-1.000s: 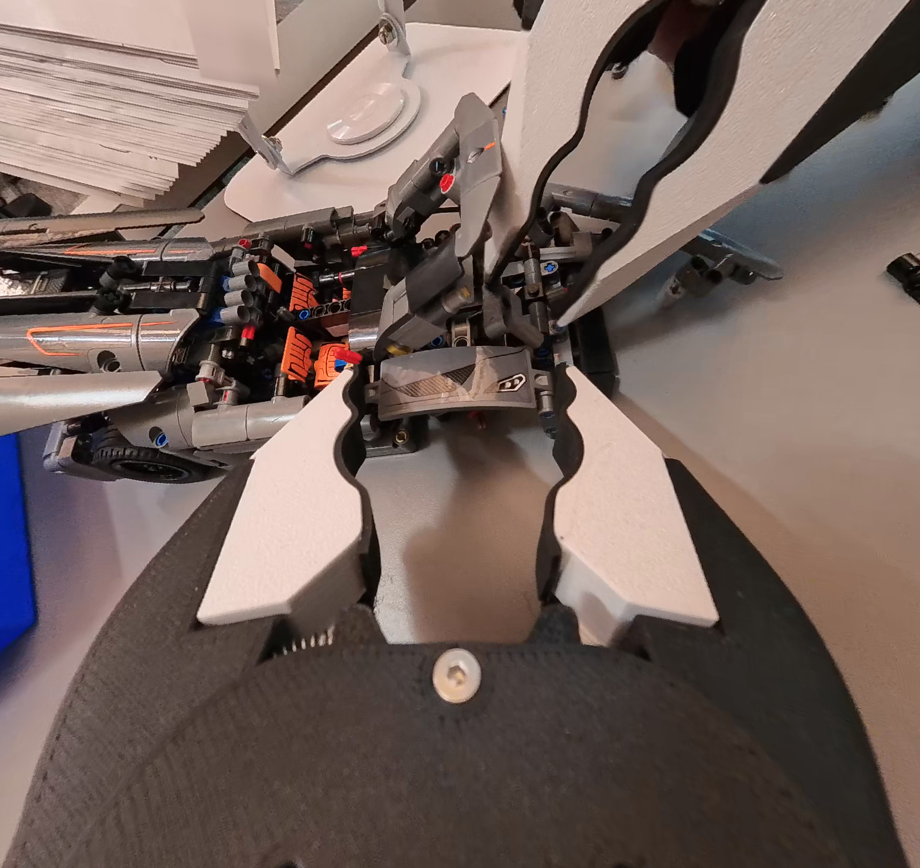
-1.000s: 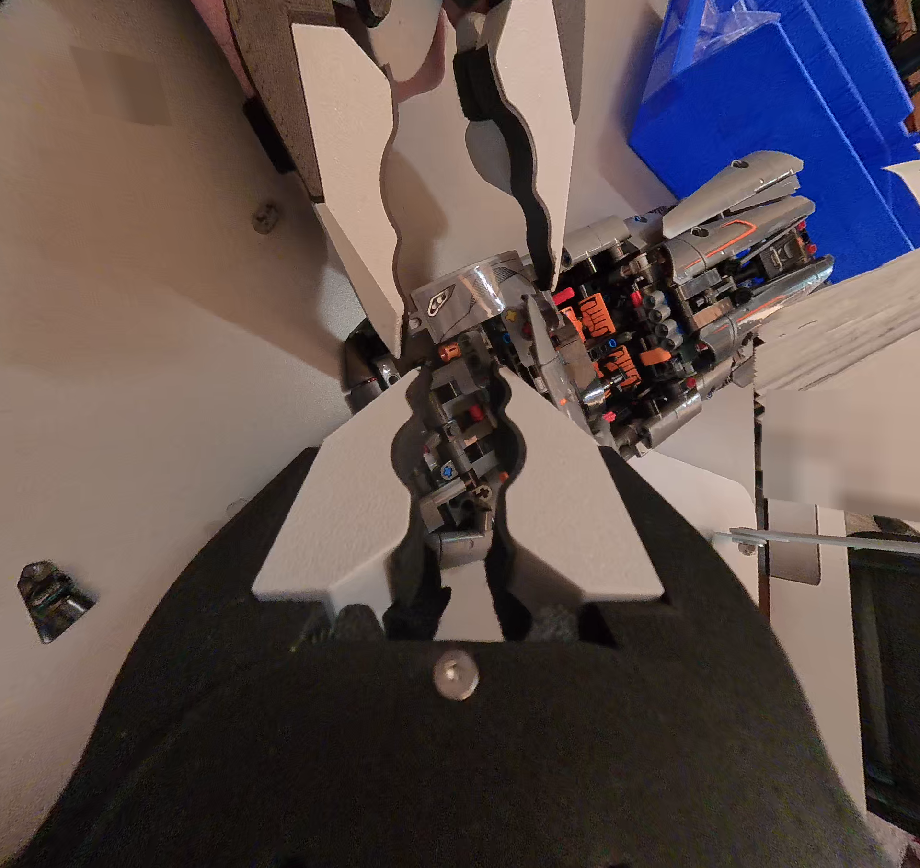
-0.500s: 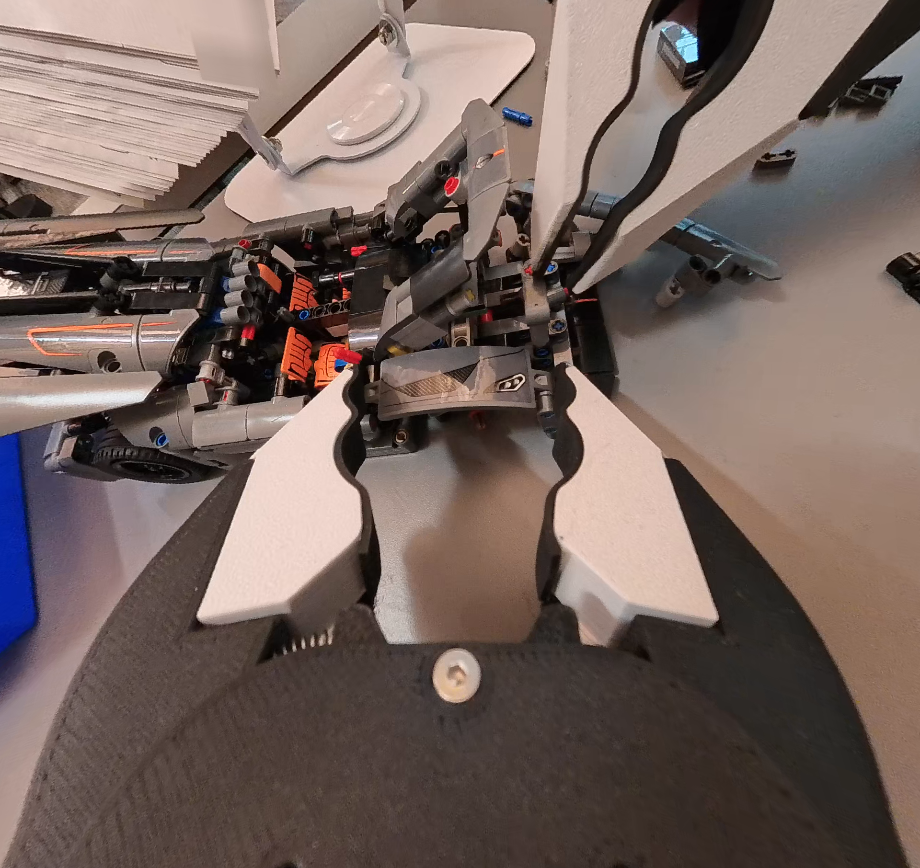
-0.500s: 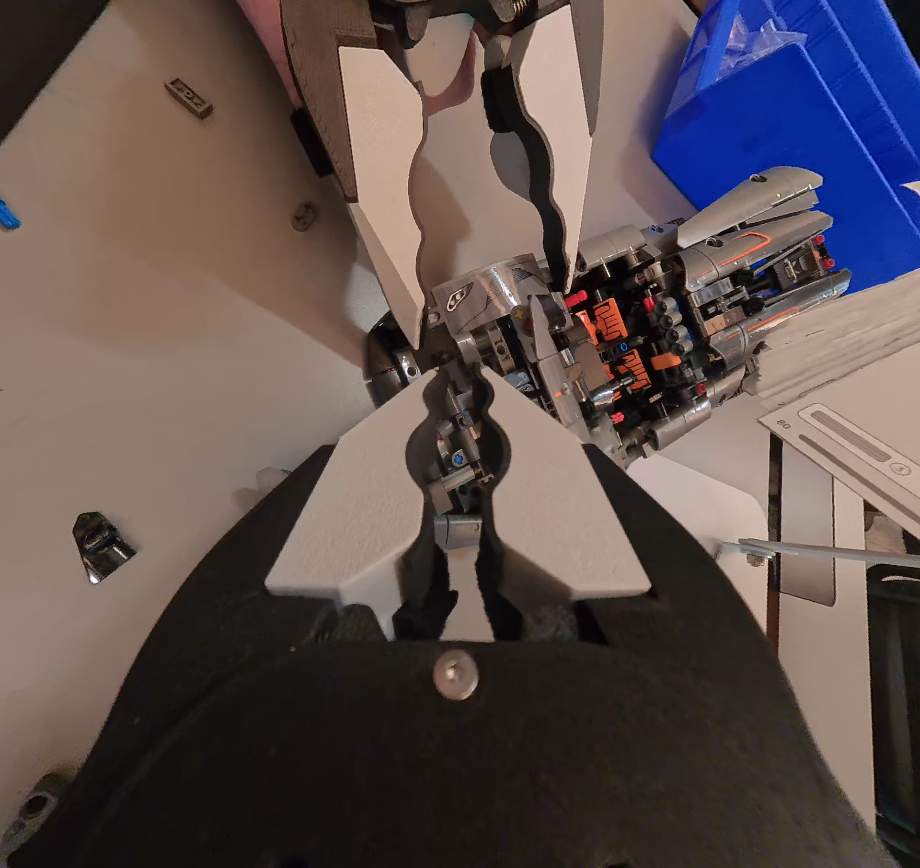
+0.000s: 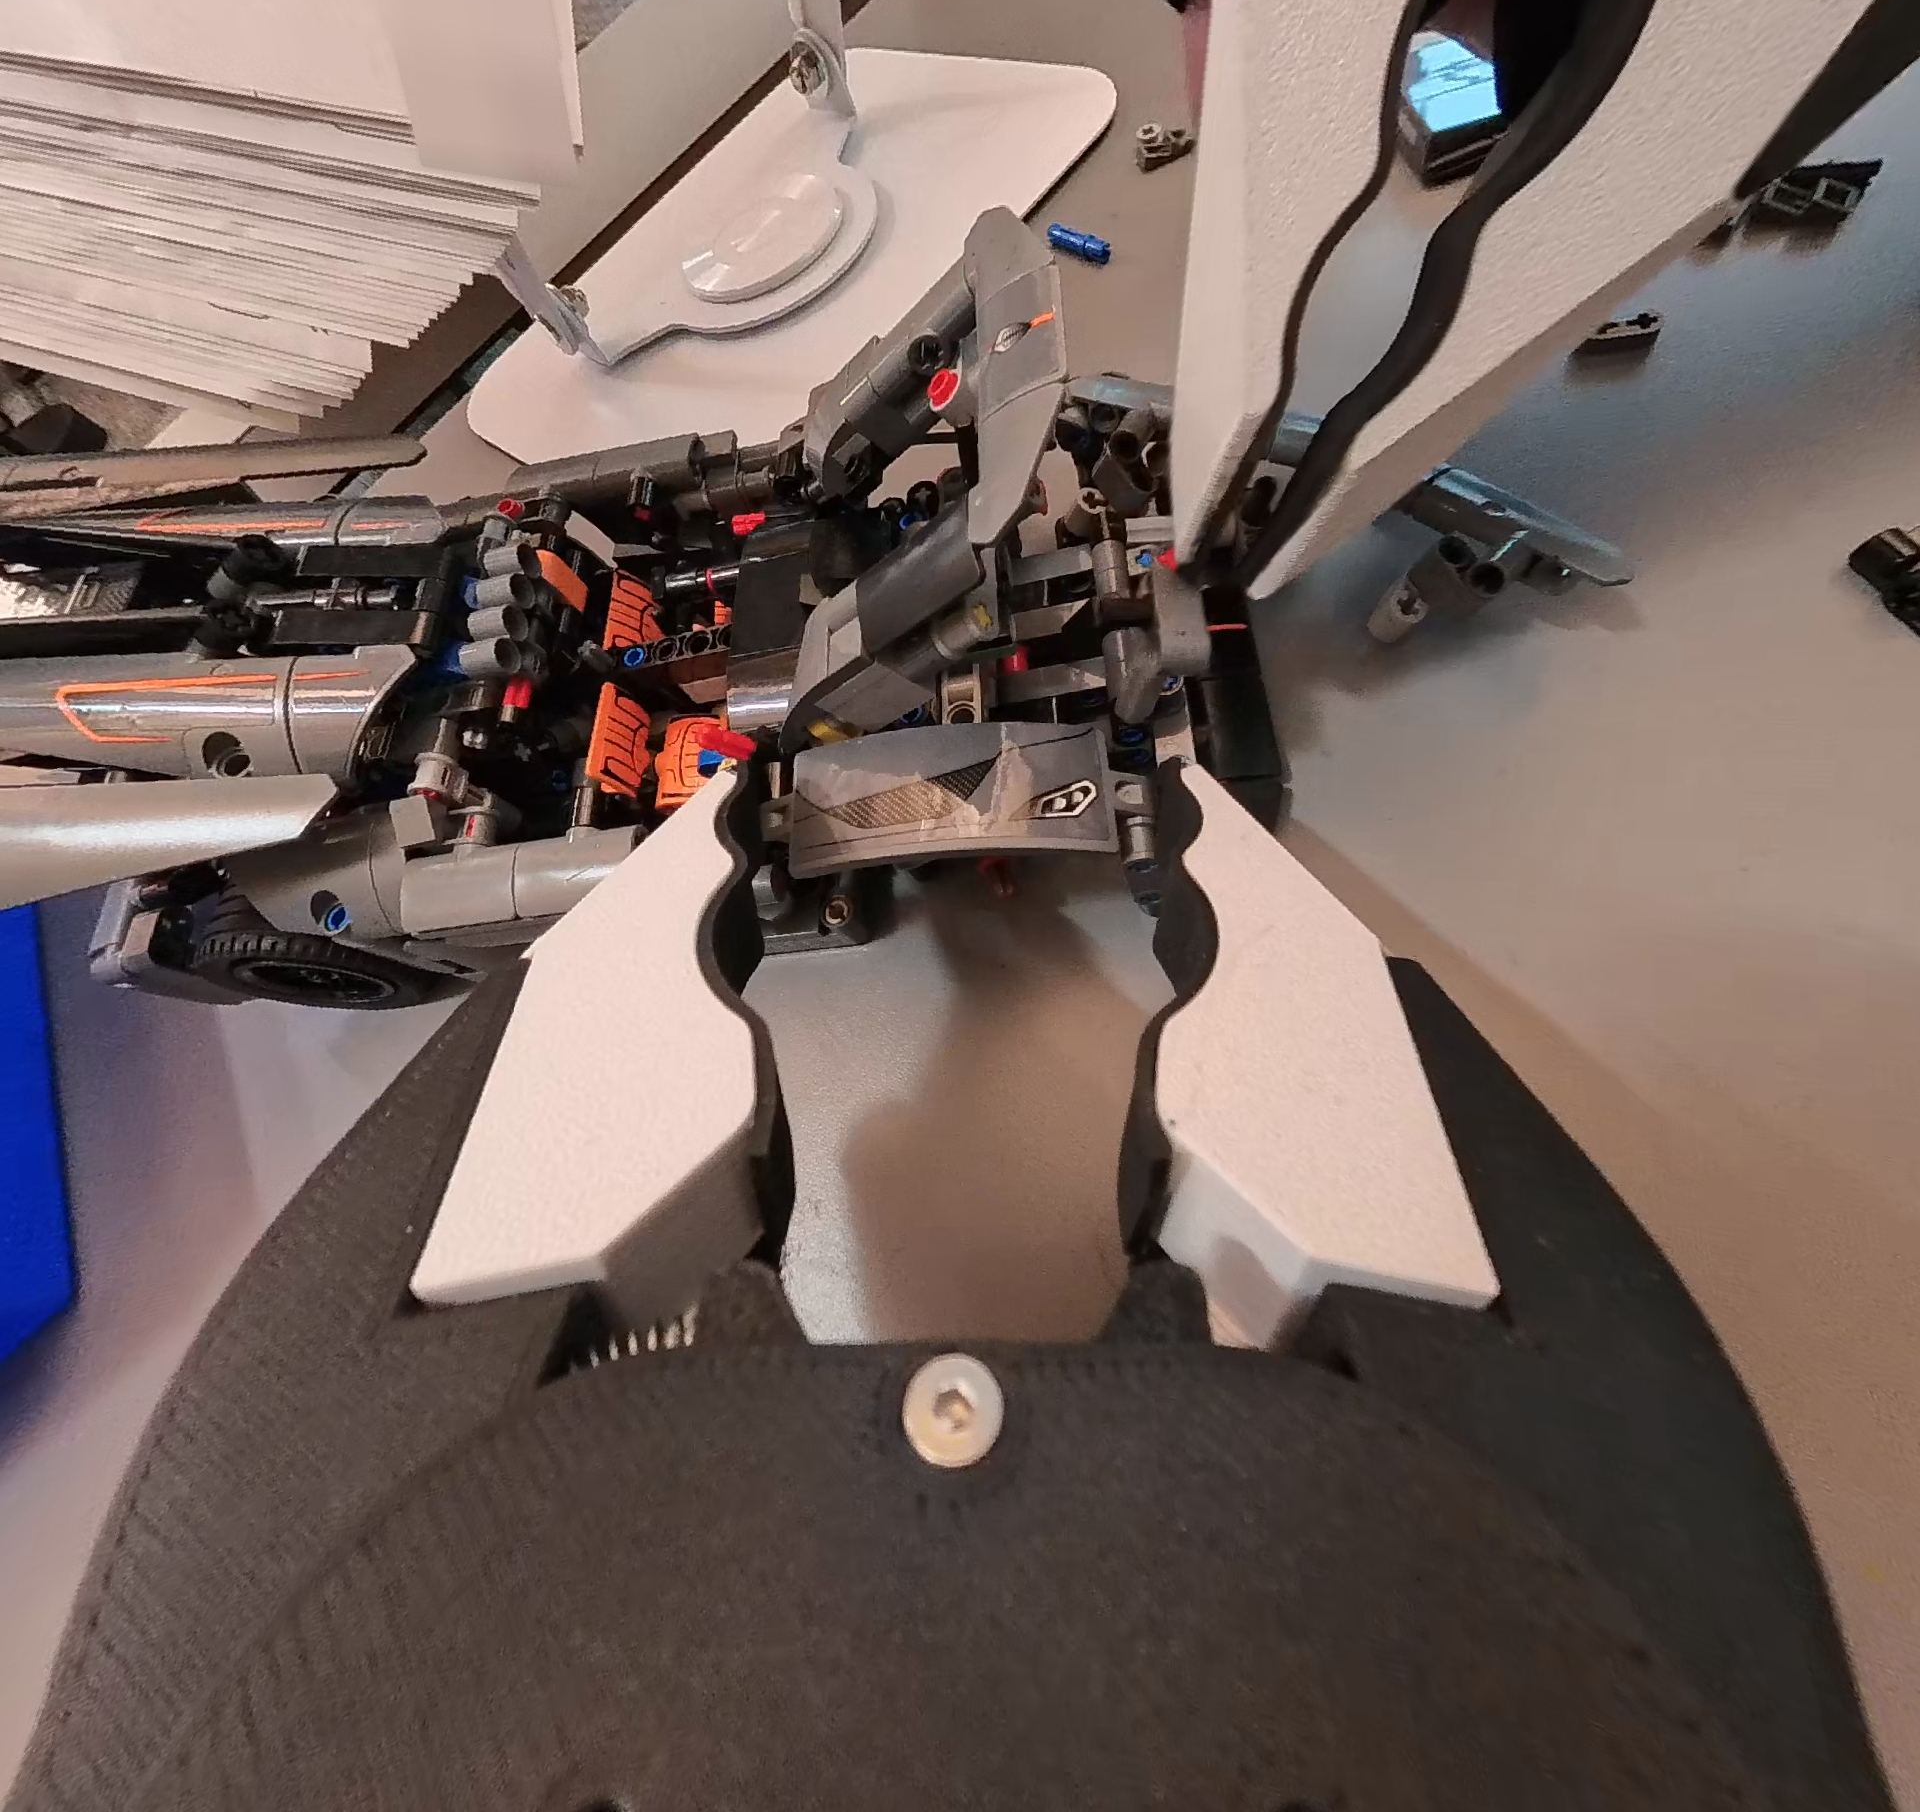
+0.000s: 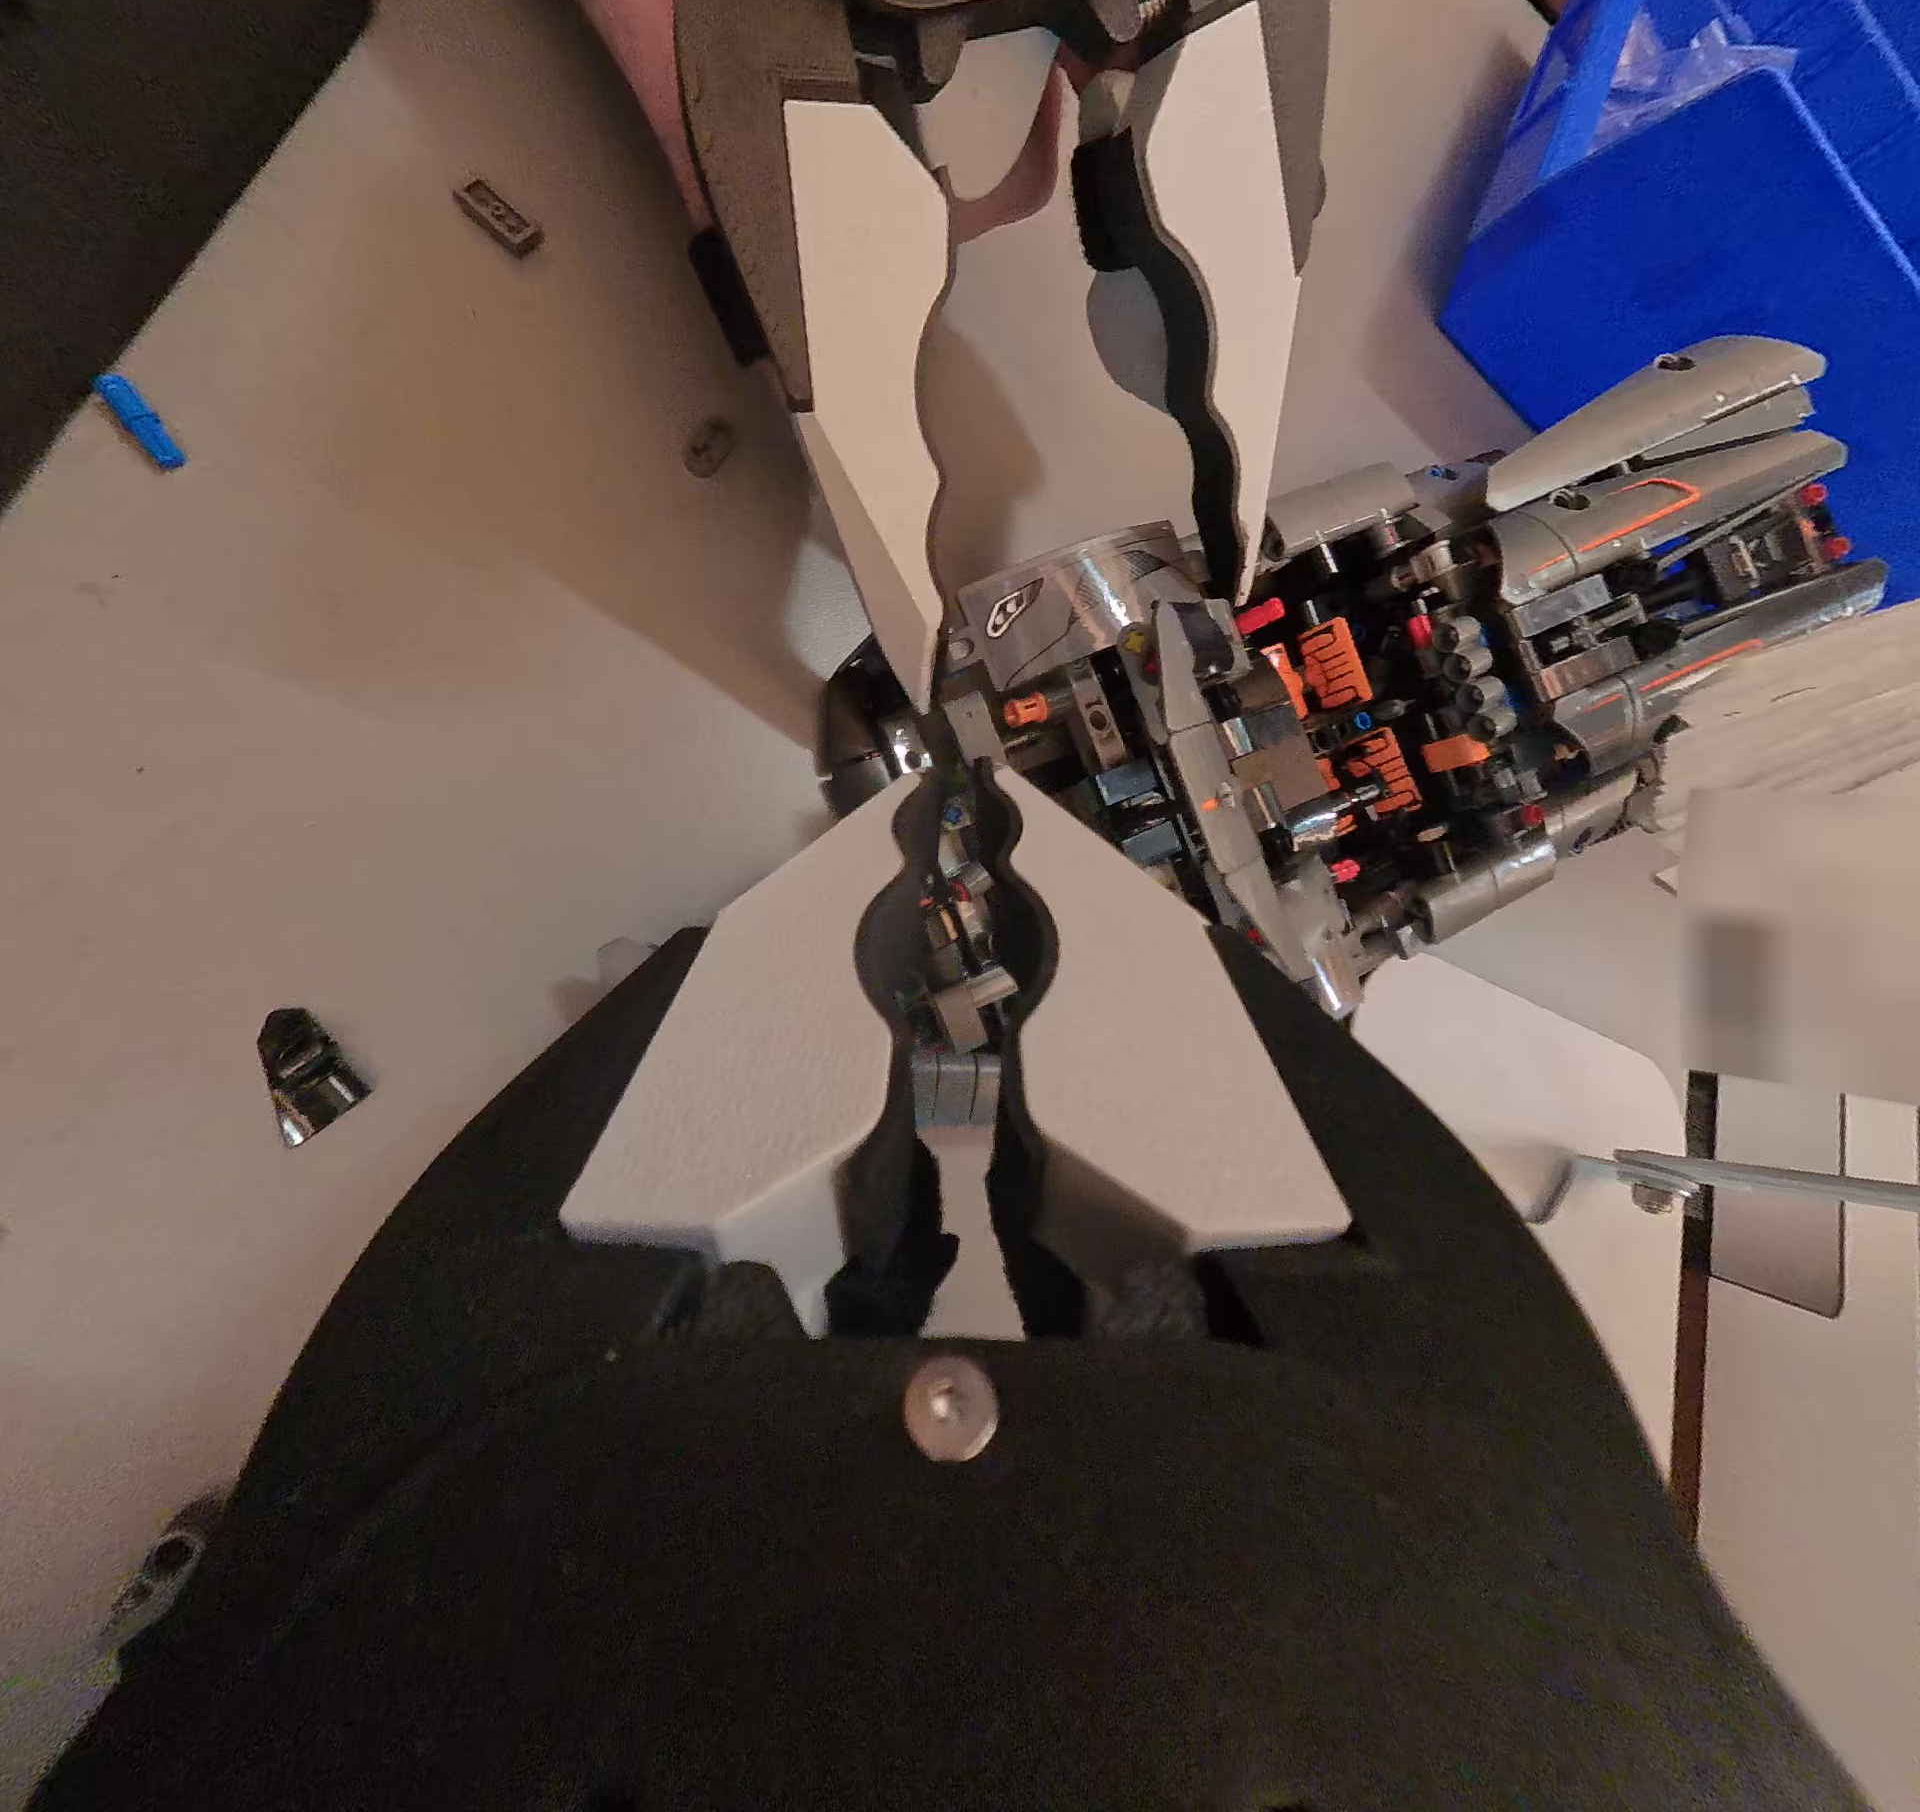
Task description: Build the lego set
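Observation:
A grey, black and orange lego car lies on the white table, and it also shows in the right wrist view. My left gripper is shut on the car's front end, with its fingertips on either side of the curved grey panel. From the right wrist view the left gripper flanks that panel. My right gripper is nearly closed, its tips pinching a small grey connector at the car's front corner. It comes down from the upper right in the left wrist view.
A blue bin stands beside the car's rear. A paper stack and a white stand base lie behind the car. Loose parts lie around: a grey beam assembly, a blue pin, a black piece, a grey plate. Between my right fingertips and the black piece there is roughly 12 cm.
My right gripper has narrowed its fingers and drawn back from over the car's middle to its front corner. My left gripper and the car have stayed put.

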`<state>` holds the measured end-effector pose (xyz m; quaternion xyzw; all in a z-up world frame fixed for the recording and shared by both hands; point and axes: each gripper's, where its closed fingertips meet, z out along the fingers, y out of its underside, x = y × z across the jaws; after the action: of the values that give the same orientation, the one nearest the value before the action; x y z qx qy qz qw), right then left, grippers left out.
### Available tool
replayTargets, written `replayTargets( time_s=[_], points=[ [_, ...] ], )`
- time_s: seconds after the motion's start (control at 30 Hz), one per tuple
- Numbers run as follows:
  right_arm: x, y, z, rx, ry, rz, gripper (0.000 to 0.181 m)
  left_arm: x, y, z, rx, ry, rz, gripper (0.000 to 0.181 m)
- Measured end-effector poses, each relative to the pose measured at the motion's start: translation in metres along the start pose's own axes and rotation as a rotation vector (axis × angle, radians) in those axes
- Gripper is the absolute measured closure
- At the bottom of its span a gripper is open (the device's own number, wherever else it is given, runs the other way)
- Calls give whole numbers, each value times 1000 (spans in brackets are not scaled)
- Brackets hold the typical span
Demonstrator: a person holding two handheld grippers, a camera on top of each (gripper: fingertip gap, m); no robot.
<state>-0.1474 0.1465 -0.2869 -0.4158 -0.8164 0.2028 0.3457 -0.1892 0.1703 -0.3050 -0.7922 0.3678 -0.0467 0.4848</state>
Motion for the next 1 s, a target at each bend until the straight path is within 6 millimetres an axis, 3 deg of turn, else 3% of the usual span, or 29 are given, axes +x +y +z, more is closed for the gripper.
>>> replayTargets(
  time_s=[0.47, 0.6, 0.7, 1.0],
  points=[
    [-12, 3, 1, -16, -61, -18, 181, 0, 0, 0, -1, 0, -1, 108],
    [-20, 20, 10, -109, -83, -46, 181, 0, 0, 0, -1, -1, 0, 108],
    [-26, 20, 13, -119, -108, -46, 181, 0, 0, 0, 0, -1, 1, 108],
    [-13, 17, 6, -90, -57, -26, 178, 0, 1, -1, -1, 0, 1, 108]
  ],
)
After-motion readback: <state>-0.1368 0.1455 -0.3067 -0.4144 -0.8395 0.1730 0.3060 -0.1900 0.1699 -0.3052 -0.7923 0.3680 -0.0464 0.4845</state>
